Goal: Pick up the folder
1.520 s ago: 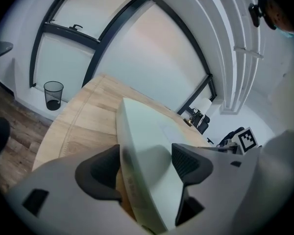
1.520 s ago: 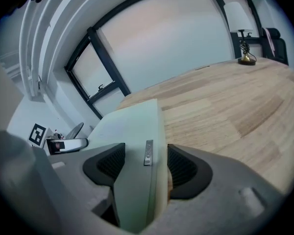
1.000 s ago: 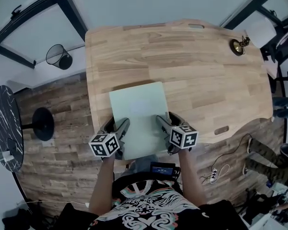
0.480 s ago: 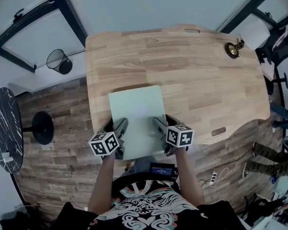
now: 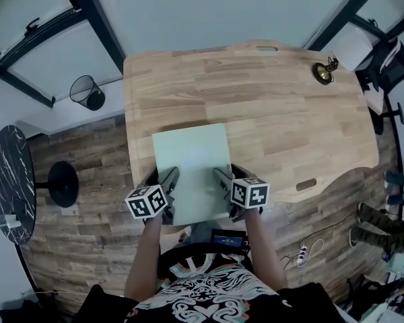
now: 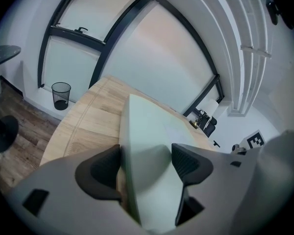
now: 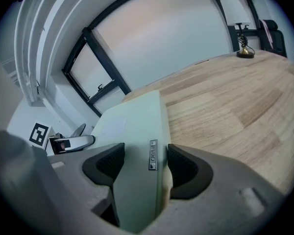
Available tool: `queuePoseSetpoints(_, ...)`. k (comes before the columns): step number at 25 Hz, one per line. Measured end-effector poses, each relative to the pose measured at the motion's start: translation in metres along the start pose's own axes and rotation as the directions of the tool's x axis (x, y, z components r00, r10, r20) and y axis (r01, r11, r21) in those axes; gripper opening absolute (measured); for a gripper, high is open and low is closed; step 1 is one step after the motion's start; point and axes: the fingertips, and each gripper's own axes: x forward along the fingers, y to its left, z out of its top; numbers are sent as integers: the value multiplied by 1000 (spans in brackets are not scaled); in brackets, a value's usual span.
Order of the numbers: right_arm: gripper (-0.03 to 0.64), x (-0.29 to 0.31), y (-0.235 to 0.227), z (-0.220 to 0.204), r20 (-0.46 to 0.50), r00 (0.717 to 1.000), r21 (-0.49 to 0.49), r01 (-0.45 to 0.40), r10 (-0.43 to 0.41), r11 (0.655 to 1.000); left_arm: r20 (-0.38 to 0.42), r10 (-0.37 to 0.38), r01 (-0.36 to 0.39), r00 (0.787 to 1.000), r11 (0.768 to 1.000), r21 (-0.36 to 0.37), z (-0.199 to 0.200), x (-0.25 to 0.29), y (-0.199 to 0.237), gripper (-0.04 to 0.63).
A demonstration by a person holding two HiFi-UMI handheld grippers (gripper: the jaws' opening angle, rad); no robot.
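Observation:
A pale green folder (image 5: 194, 167) hangs over the near edge of the wooden table (image 5: 276, 106), held at both near corners. My left gripper (image 5: 167, 184) is shut on the folder's left edge (image 6: 142, 151), its black pads pressing both faces. My right gripper (image 5: 223, 182) is shut on the right edge (image 7: 142, 146), where a small label strip shows between the pads. In the right gripper view the left gripper (image 7: 71, 142) shows beyond the folder.
A brass bell (image 5: 321, 71) stands at the table's far right. A wire waste bin (image 5: 87, 91) sits on the floor at the left, by a round black marble table (image 5: 7, 180). Cables and a power strip (image 5: 299, 251) lie on the floor right of me.
The folder and both grippers have drawn slightly toward me and the folder's near edge sits lifted off the table. Both grippers stay shut on it.

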Motion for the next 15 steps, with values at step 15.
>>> queuePoseSetpoints(15, 261, -43, 40, 32, 185, 983, -49, 5, 5, 999, 147, -29, 26, 989, 999, 23, 37, -43, -26, 310)
